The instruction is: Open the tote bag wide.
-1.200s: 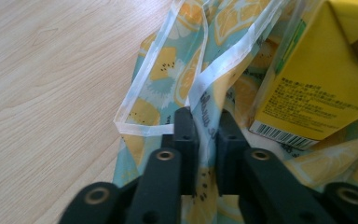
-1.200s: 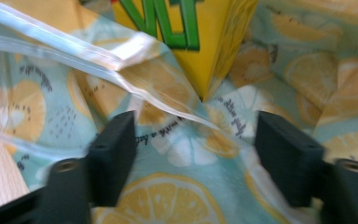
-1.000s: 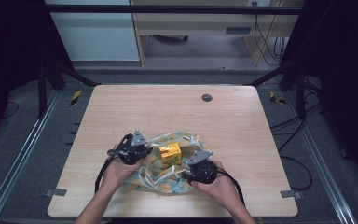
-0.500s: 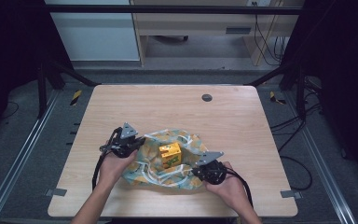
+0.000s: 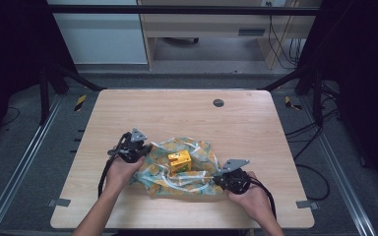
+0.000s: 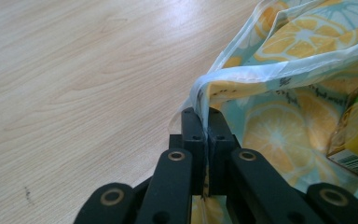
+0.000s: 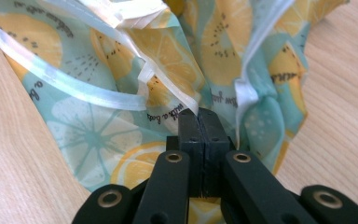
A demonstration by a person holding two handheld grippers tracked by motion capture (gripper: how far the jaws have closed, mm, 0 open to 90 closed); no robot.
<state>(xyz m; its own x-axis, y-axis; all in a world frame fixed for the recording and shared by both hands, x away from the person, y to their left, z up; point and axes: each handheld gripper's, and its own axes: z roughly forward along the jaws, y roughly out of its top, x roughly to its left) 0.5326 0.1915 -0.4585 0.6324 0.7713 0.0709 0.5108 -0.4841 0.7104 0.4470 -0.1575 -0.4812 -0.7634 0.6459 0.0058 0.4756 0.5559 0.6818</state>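
Tongs (image 5: pixel 145 150) (image 5: pixel 216 178) clamp cloth (image 5: pixel 197 172) corners (opposite) | long axis left-right

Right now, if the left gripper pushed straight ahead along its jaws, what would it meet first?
The left gripper, shut on the fruit-print cloth, would press into more of that cloth, then probably the yellow carton.

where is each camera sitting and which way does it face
High view: above the person's side, facing forward and down on the table; shows both forearms, the left gripper and right gripper.
Left gripper view: rides the left gripper, looking along its shut jaws at the cloth hem.
Right gripper view: rides the right gripper, jaws shut on the cloth.
Shared: the lemon-print cloth in all three; the yellow carton in the first two.
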